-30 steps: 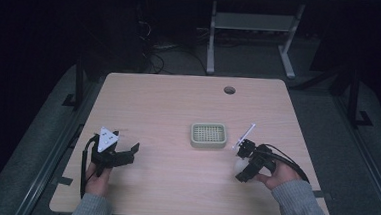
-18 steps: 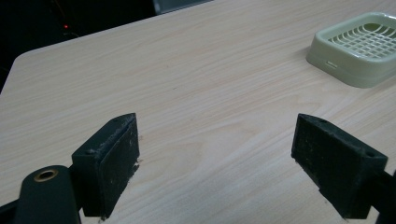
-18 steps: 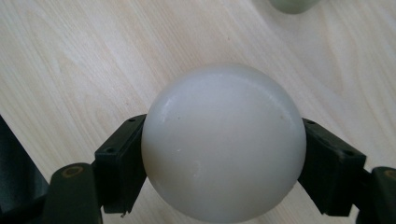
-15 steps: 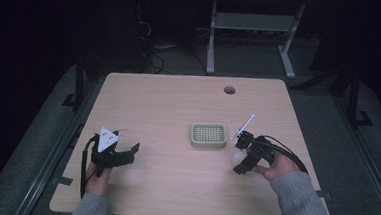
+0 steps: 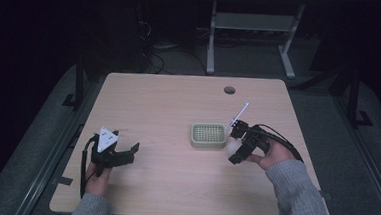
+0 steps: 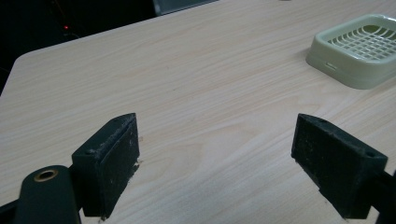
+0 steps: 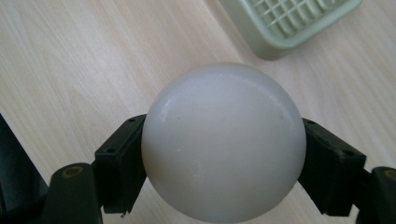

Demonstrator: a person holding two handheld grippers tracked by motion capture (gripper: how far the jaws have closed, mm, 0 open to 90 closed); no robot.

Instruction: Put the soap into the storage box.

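Right gripper (image 7: pixel 224 154) clamped across the white ball (image 7: pixel 223 142) at lower centre — smooth, rigid, likely light and slippery; grip at widest girth. Left gripper (image 6: pixel 229 163) jaws apart, empty. Green tray (image 7: pixel 285 23) upper right.

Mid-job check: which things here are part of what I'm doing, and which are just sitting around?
In the job:
- white ball, clamped in the right hand-held gripper
- green slatted tray, right beside it

Idle or just there:
- left hand-held gripper, open over bare table
- table's cable hole
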